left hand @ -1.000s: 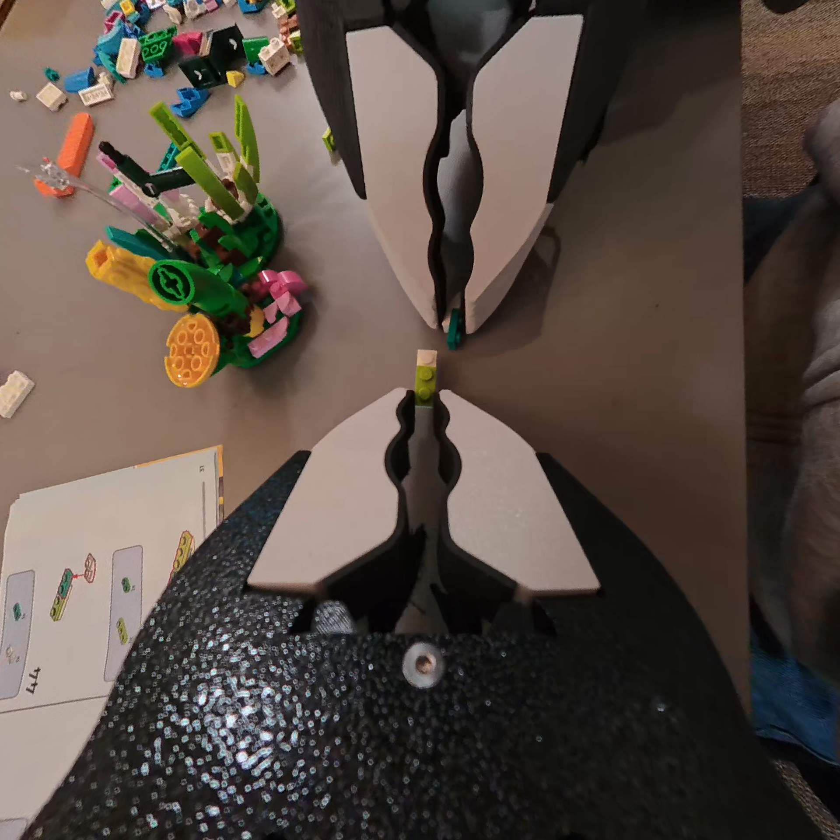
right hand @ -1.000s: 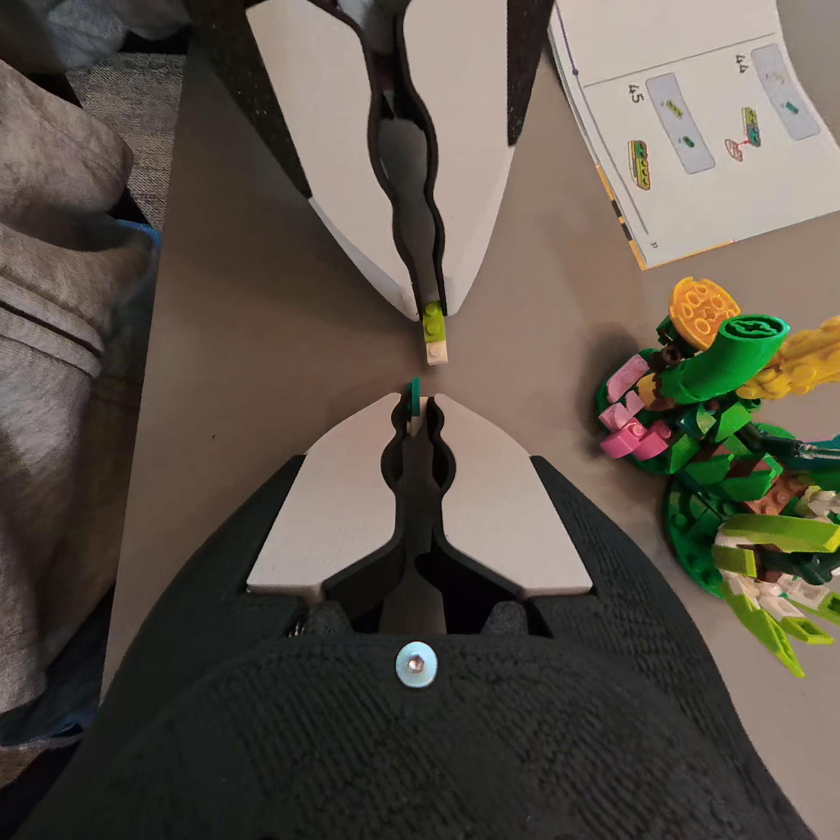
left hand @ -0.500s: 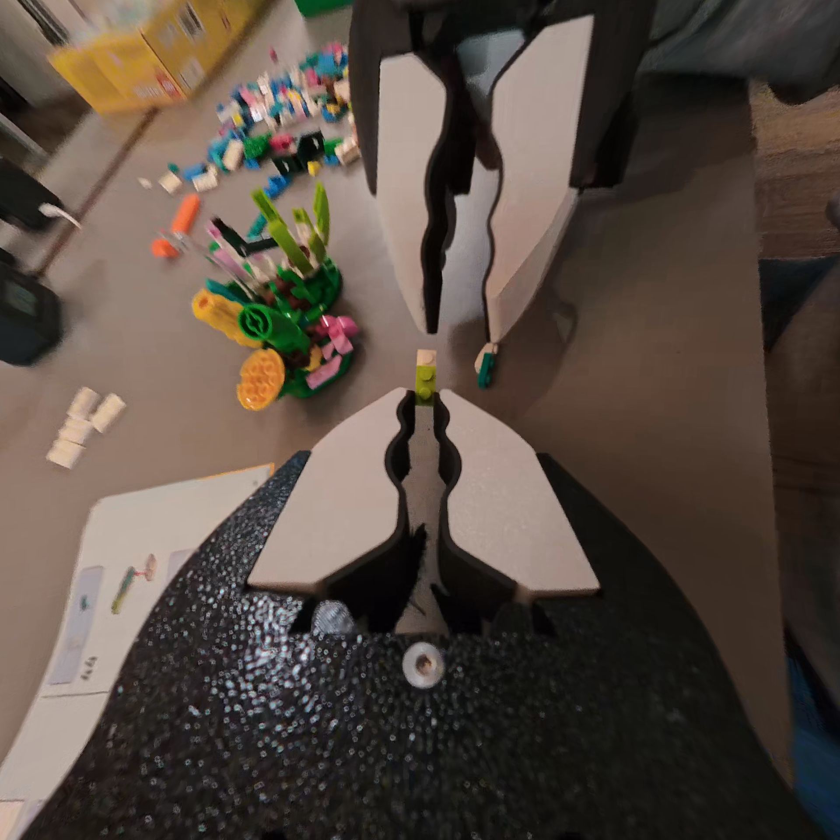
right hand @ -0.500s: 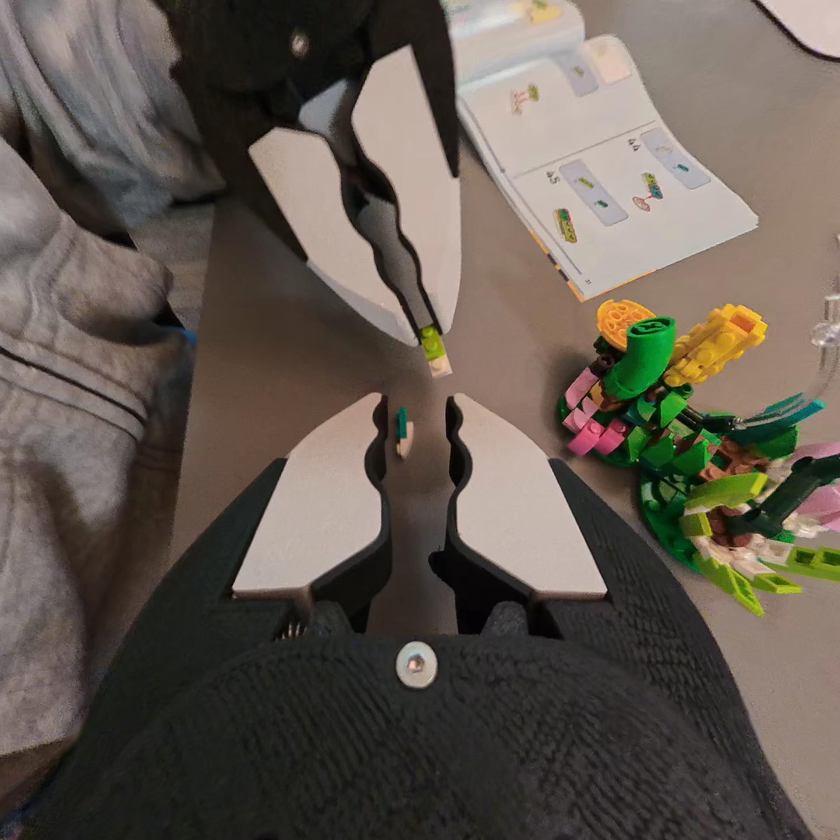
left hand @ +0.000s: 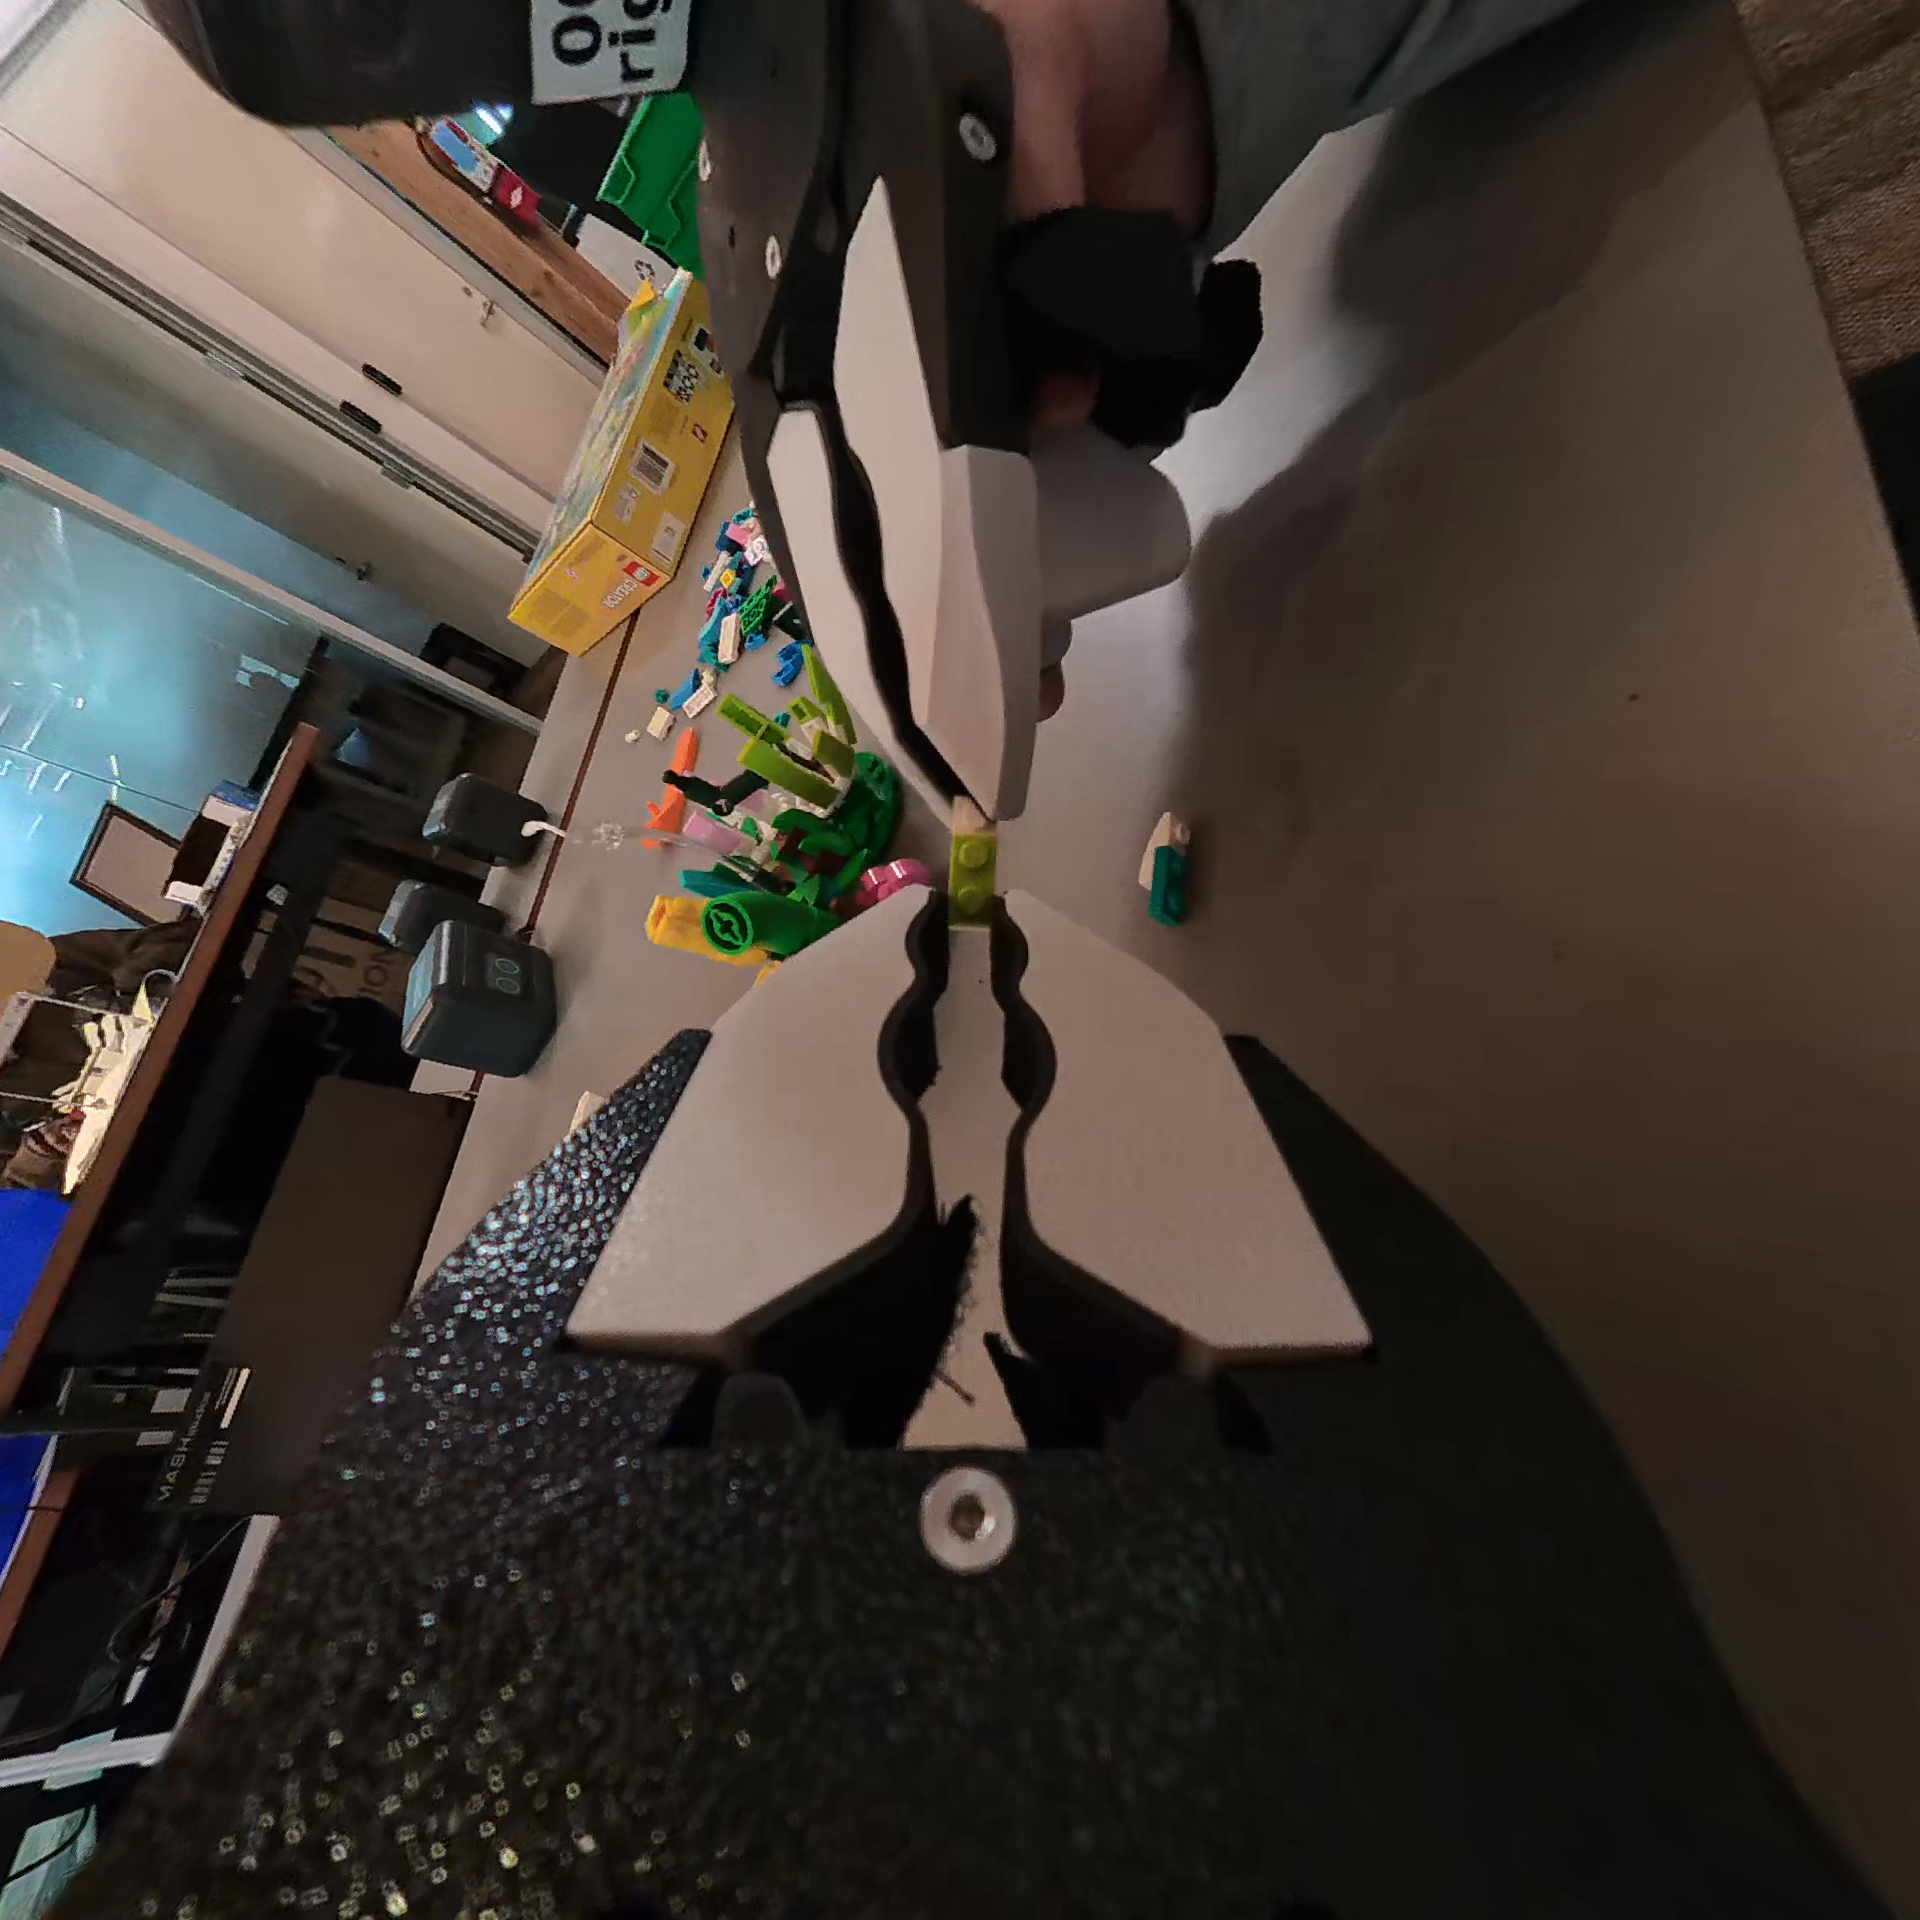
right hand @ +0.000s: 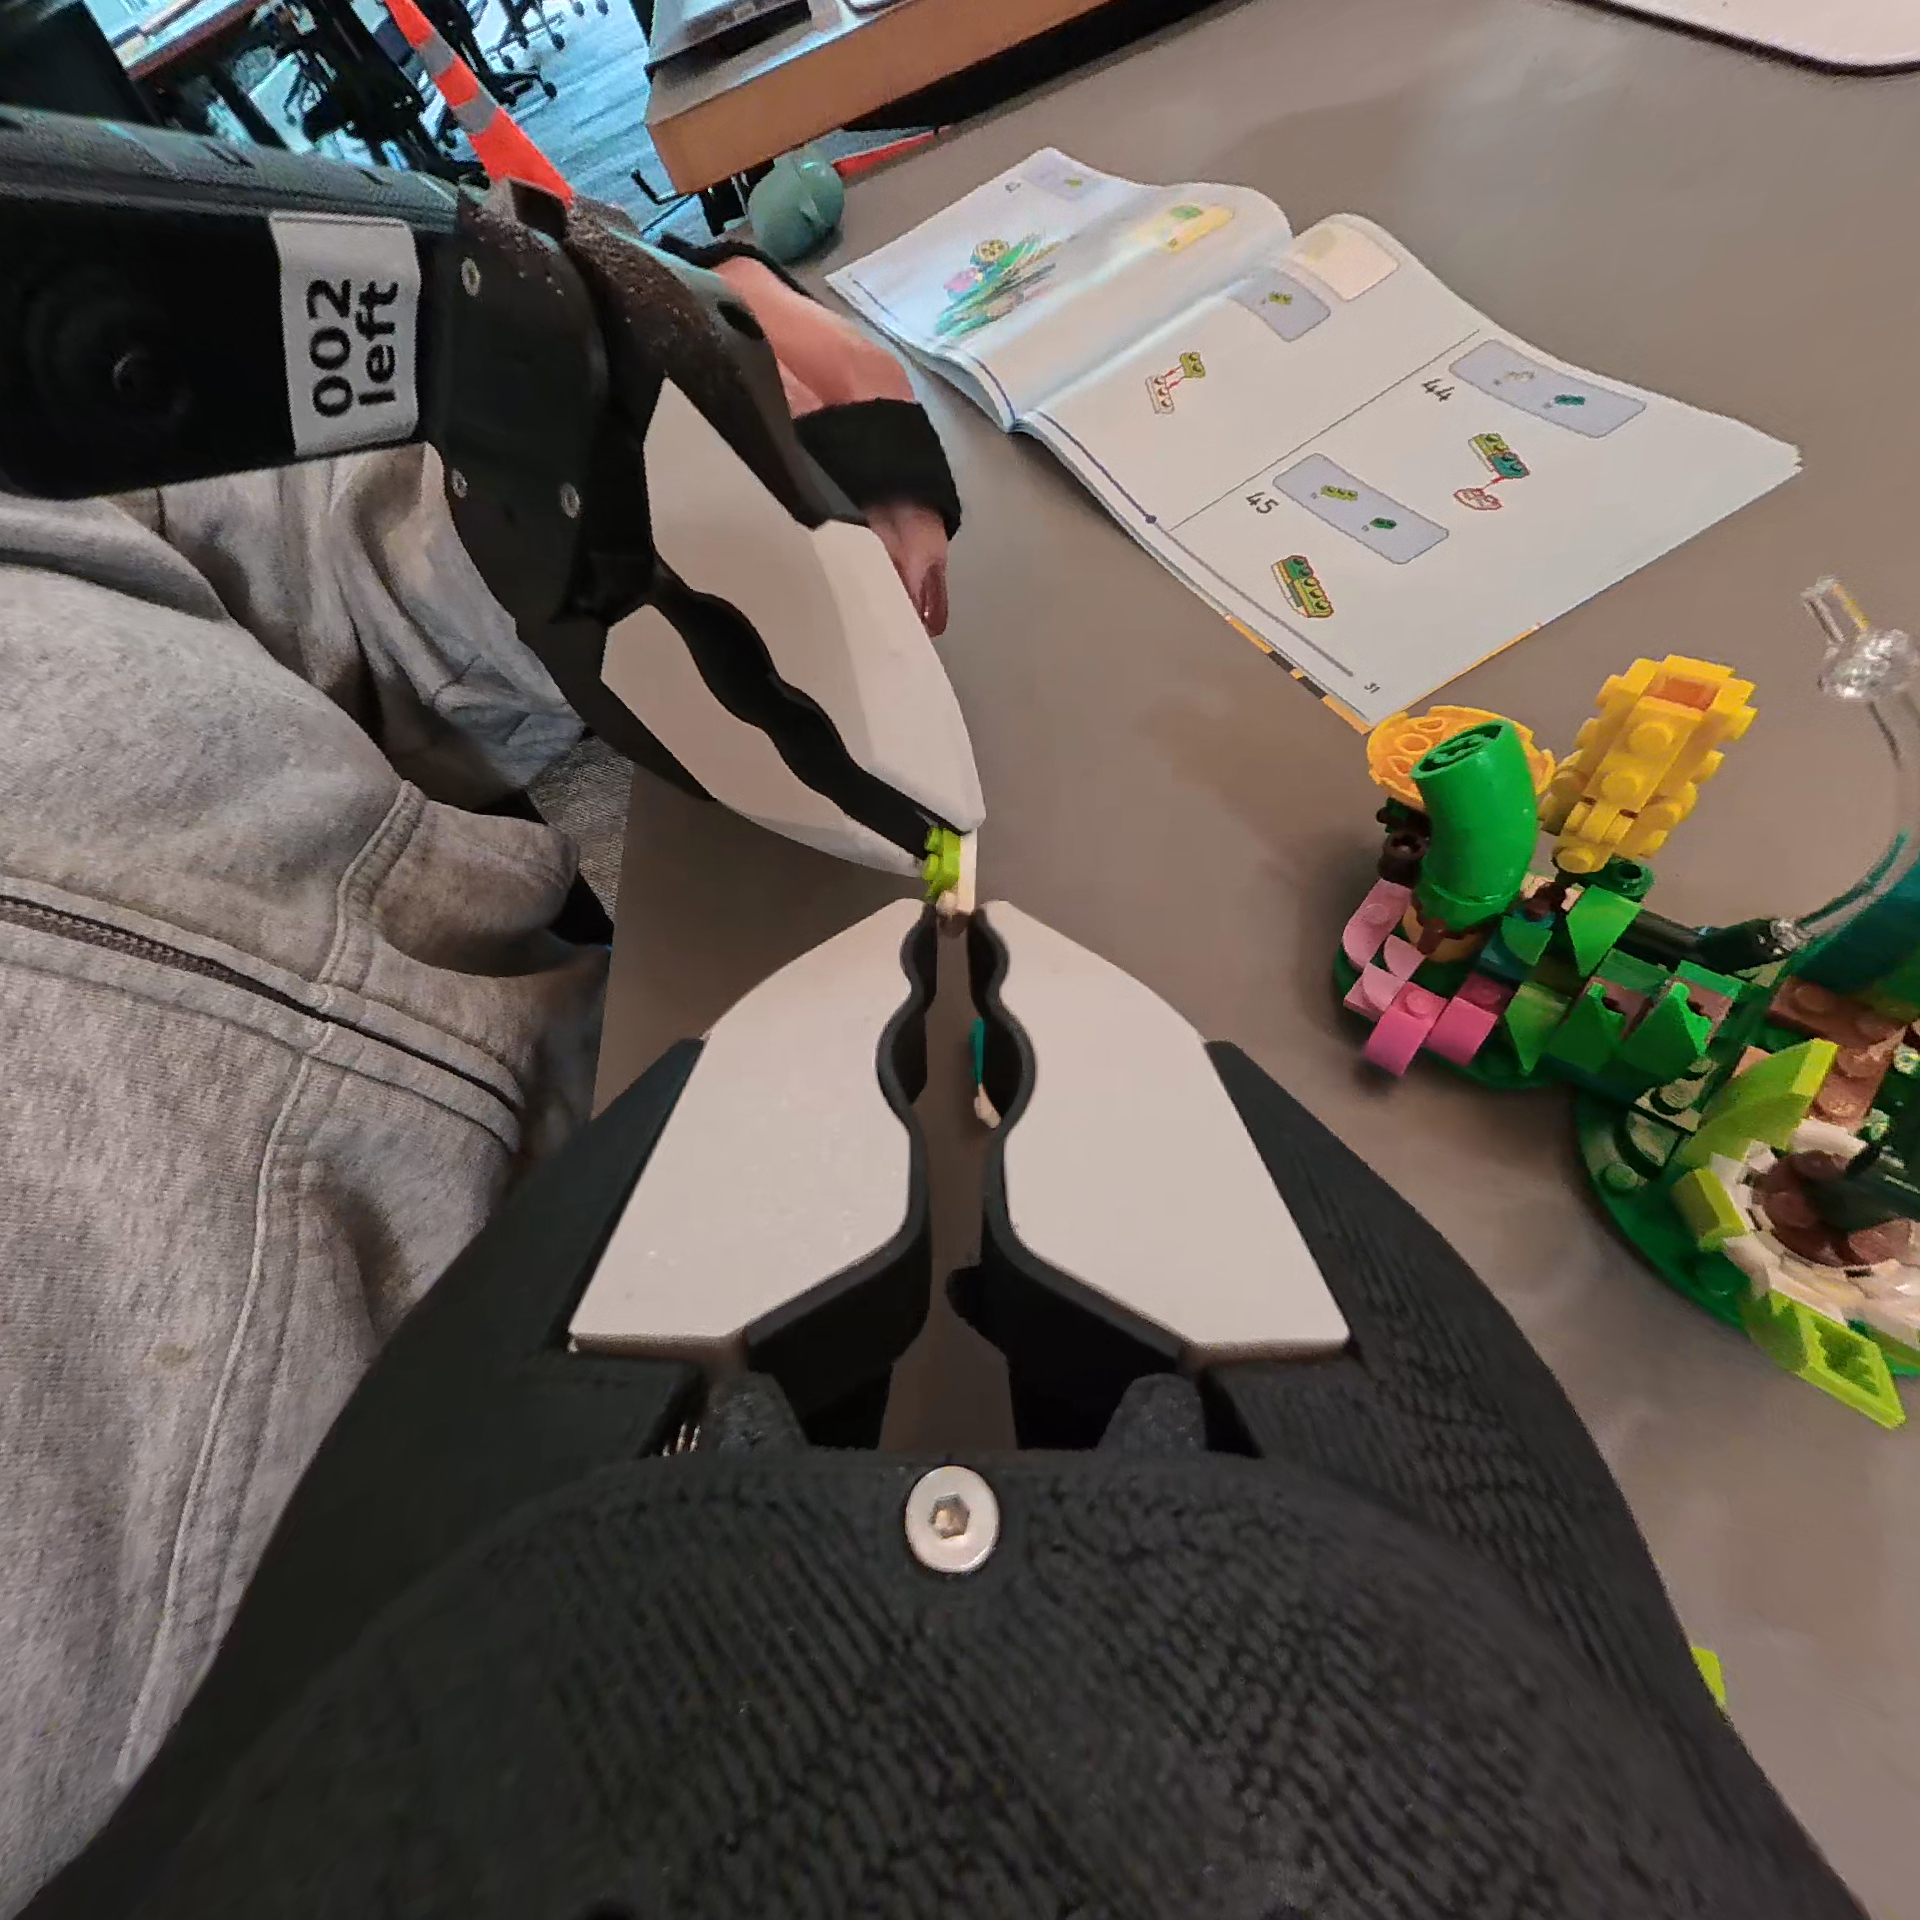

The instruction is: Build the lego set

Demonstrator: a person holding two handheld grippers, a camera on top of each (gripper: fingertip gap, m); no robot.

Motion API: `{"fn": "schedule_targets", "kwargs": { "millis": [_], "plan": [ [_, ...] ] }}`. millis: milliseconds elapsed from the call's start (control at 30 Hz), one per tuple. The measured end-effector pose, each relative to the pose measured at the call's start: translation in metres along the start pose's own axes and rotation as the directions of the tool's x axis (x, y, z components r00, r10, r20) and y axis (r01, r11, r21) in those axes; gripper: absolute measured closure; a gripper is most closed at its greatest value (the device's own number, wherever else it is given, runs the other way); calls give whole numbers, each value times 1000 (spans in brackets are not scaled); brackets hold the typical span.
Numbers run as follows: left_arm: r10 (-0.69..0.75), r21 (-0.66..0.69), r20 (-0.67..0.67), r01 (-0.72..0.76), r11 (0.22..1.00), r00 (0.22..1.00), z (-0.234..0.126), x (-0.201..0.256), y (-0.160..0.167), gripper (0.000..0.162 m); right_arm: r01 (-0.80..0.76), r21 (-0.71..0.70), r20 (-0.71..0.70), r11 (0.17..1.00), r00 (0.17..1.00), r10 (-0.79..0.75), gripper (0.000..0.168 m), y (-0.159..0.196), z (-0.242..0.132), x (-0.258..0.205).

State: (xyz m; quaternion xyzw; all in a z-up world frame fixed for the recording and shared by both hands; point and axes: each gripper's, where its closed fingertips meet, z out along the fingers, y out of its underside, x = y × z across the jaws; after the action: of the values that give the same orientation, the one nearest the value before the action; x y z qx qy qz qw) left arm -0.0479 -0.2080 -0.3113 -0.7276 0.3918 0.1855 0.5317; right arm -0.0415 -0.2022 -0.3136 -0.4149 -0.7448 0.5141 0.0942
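Observation:
My left gripper point(left hand: 971, 909) is shut on a small lime green plate point(left hand: 971, 868) with a white piece on its far end, held above the grey table point(left hand: 1507, 831). My right gripper point(right hand: 951, 914) meets it tip to tip, its jaws closed to a narrow gap around the white end point(right hand: 954, 906). In the right wrist view the left gripper point(right hand: 951, 831) comes in from the upper left. A small teal and white piece point(left hand: 1169, 883) lies loose on the table, and shows through the right gripper's gap point(right hand: 977, 1070). The flower model point(right hand: 1558, 935) stands to the right.
An open instruction booklet point(right hand: 1351, 416) lies beyond the model. In the left wrist view a pile of loose bricks point(left hand: 738, 623) and a yellow box point(left hand: 623, 499) sit behind the model point(left hand: 790, 852). A person's grey sweatshirt point(right hand: 208, 935) is at the table's left edge.
My right gripper opened and let the teal and white piece fall to the table, then closed on the white end of the lime piece. Both grippers tilted upward.

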Motion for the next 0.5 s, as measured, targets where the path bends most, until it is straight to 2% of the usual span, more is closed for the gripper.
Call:
{"fn": "schedule_targets", "kwargs": {
  "millis": [100, 167, 233, 367, 500],
  "plan": [
    [-78, 3, -19, 78, 997, 997, 2, 2, 1, 153, 82, -8, -19, 997, 996, -82, 164, 2, 0, 0],
    [-178, 18, -49, 180, 984, 983, 2, 1, 0, 140, 169, -12, -42, 986, 985, -169, 165, 2, -1, 1],
    [-267, 26, -128, 272, 962, 955, 2, 6, -2, 134, 276, -12, -54, 961, 960, -276, 165, 3, -2, -1],
    [-371, 43, -225, 389, 920, 901, 0, 11, -7, 152, 387, -13, -51, 922, 920, -388, 165, 5, -1, -7],
    [-407, 1, -240, 420, 908, 881, 3, 13, -2, 153, 419, -12, -65, 908, 906, -418, 165, 5, 0, -7]
  ]
}}
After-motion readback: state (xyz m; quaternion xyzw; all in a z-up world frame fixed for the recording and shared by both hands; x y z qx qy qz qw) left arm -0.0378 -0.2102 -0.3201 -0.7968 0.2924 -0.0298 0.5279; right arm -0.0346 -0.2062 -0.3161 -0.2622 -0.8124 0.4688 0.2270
